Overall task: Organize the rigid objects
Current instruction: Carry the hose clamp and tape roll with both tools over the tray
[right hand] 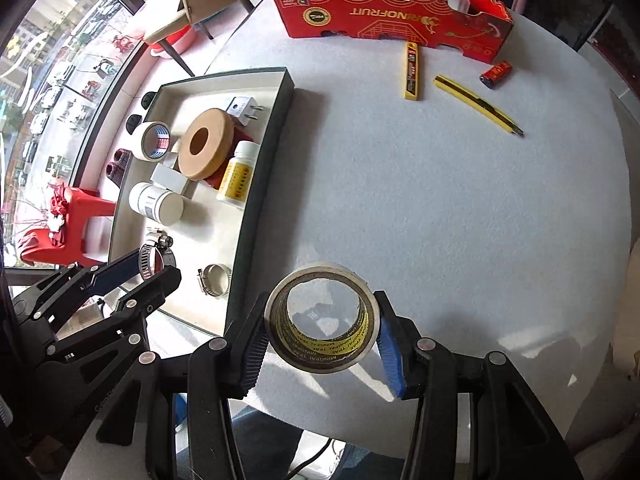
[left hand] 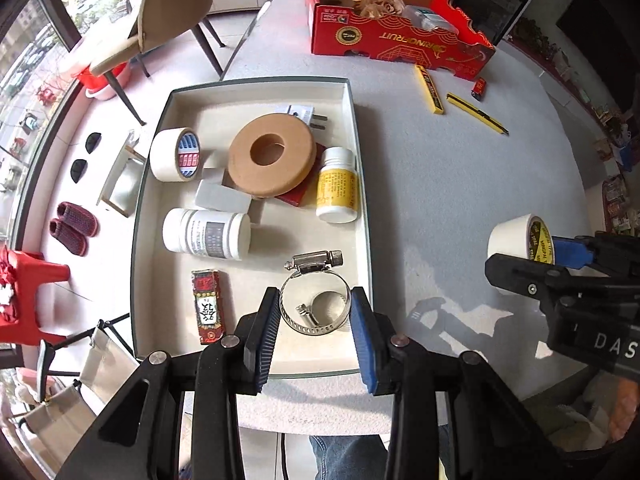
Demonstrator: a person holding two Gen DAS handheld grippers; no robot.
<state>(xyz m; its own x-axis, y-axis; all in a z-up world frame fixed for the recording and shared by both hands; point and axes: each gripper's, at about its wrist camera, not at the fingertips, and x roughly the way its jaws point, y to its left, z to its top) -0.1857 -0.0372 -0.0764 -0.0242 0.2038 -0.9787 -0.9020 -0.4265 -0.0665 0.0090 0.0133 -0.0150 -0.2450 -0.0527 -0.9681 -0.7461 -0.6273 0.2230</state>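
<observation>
A white tray [left hand: 256,88] on the grey table holds a tape roll [left hand: 174,154], a tan foam ring [left hand: 272,154], two white bottles [left hand: 206,234], a small red box [left hand: 208,306] and two metal hose clamps [left hand: 314,300]. My left gripper [left hand: 314,316] is open, its fingers on either side of the clamps above the tray's near end. My right gripper [right hand: 322,332] is shut on a roll of MINGPAI tape [right hand: 322,318], held above the table just right of the tray [right hand: 256,208]. That roll also shows in the left wrist view [left hand: 516,240].
A red cardboard box [right hand: 392,20] with items stands at the table's far side. In front of it lie a yellow blade case [right hand: 411,70], a yellow utility knife [right hand: 478,104] and a red battery [right hand: 496,74]. Chairs and a window are off to the left.
</observation>
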